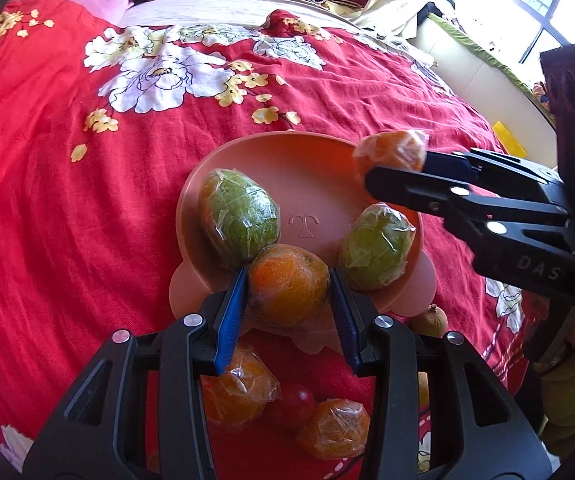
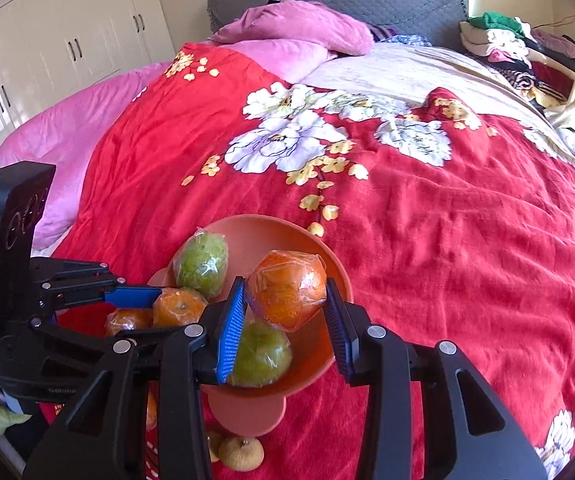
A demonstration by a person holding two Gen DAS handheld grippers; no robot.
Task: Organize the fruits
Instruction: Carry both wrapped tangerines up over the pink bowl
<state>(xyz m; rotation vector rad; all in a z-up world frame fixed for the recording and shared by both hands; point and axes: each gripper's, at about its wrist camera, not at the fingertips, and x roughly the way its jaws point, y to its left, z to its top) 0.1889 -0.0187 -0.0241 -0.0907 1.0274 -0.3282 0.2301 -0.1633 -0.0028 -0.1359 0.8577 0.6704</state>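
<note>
An orange-pink plate (image 1: 319, 184) lies on the red floral bedspread and holds two wrapped green fruits (image 1: 239, 212) (image 1: 375, 246). My left gripper (image 1: 289, 284) is shut on a wrapped orange (image 1: 287, 280) at the plate's near rim. My right gripper (image 2: 285, 292) is shut on another wrapped orange (image 2: 287, 286) and holds it above the plate (image 2: 263, 236); it shows in the left wrist view (image 1: 393, 152) at the plate's far right edge. Two wrapped oranges (image 1: 235, 388) (image 1: 333, 428) and a small red fruit (image 1: 291, 402) lie on the bedspread below my left gripper.
Small brown fruits (image 2: 241, 454) (image 1: 429, 320) lie on the bedspread beside the plate. Pink pillows (image 2: 295, 28) and a pile of clothes (image 2: 515, 52) are at the head of the bed. A window (image 1: 535, 4) is on the right, white wardrobes (image 2: 63, 52) on the left.
</note>
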